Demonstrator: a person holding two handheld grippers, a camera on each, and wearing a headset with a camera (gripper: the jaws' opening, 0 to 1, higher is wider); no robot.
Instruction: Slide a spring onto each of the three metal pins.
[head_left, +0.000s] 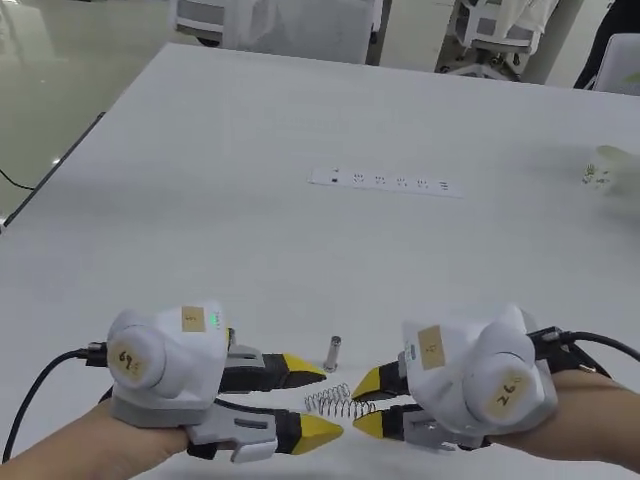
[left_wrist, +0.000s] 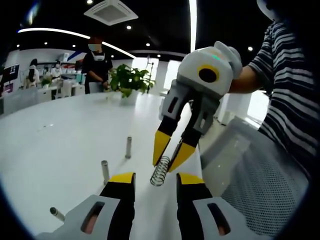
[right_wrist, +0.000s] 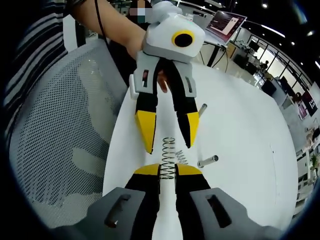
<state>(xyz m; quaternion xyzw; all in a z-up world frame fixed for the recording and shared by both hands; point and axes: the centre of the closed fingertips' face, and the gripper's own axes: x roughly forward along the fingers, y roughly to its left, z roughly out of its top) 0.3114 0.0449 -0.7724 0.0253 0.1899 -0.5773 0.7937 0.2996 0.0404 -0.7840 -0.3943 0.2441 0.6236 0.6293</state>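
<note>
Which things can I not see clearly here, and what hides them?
- Right gripper view: the spring's near end, hidden between the right gripper's fingers.
- Right gripper view: a second coil beside it, too small to judge.
- Head view: a pale object at the right edge, blurred and cut off.
- Head view: the power strip's markings, too small to read.

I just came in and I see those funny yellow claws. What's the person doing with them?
A person is holding a gripper in each hand over a white table. The right gripper is pinching a small spring between its yellow tips. The spring's free end points at the left gripper, whose jaws are open. The metal pins sit on the table nearby and look bare, so no spring is on a pin yet.
</note>
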